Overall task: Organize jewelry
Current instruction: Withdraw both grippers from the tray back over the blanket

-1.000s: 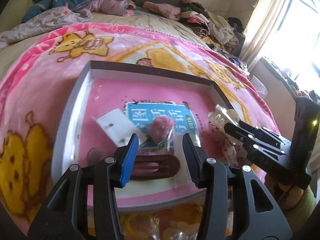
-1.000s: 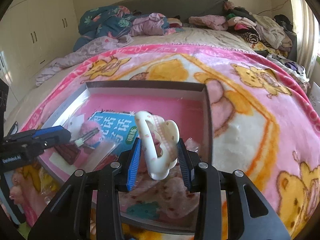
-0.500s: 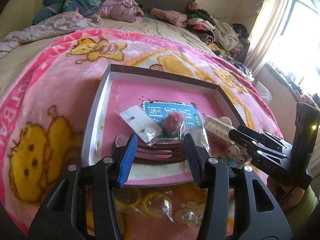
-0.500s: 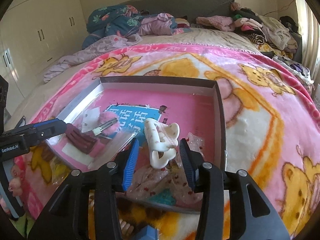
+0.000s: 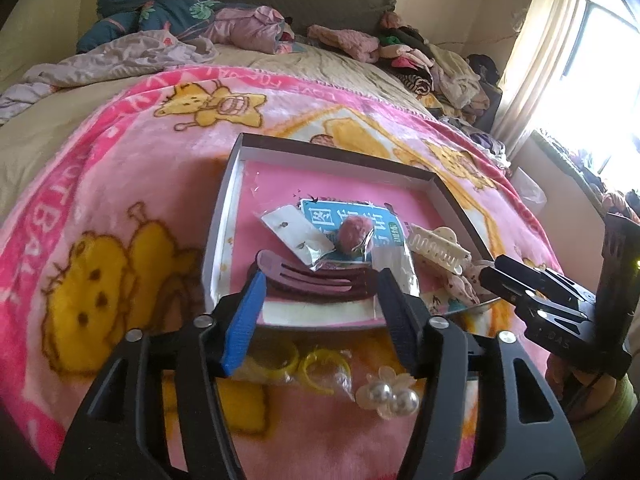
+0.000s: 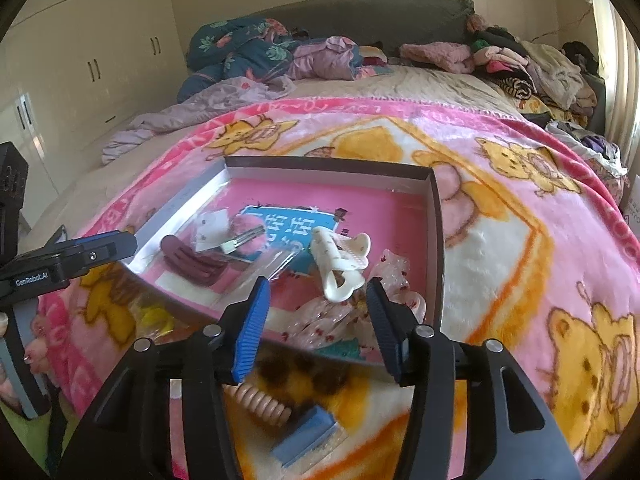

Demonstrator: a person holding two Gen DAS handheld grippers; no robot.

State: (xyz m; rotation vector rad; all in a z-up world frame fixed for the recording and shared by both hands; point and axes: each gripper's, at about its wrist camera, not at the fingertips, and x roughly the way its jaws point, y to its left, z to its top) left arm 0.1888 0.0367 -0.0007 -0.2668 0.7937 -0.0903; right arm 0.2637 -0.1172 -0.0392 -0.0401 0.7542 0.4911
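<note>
The left gripper [image 6: 68, 258] body carries the white marking "GenRobot.AI" in the right wrist view. The pink blanket [image 5: 52, 216] bears large pink capitals along its border, partly legible as "OTBA"; further lettering along the far border is inverted and unreadable. The blue card [image 5: 352, 220] in the tray [image 5: 224, 216] shows white Chinese characters, possibly four, not clearly legible.

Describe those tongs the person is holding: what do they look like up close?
Both tongs, left and right, are angular black plastic frames with silver screw heads. The fingers carry ribbed blue pads. The left tongs' side bears white "GenRobot.AI" lettering, and a small light glows on the right one's body. No cables show.
</note>
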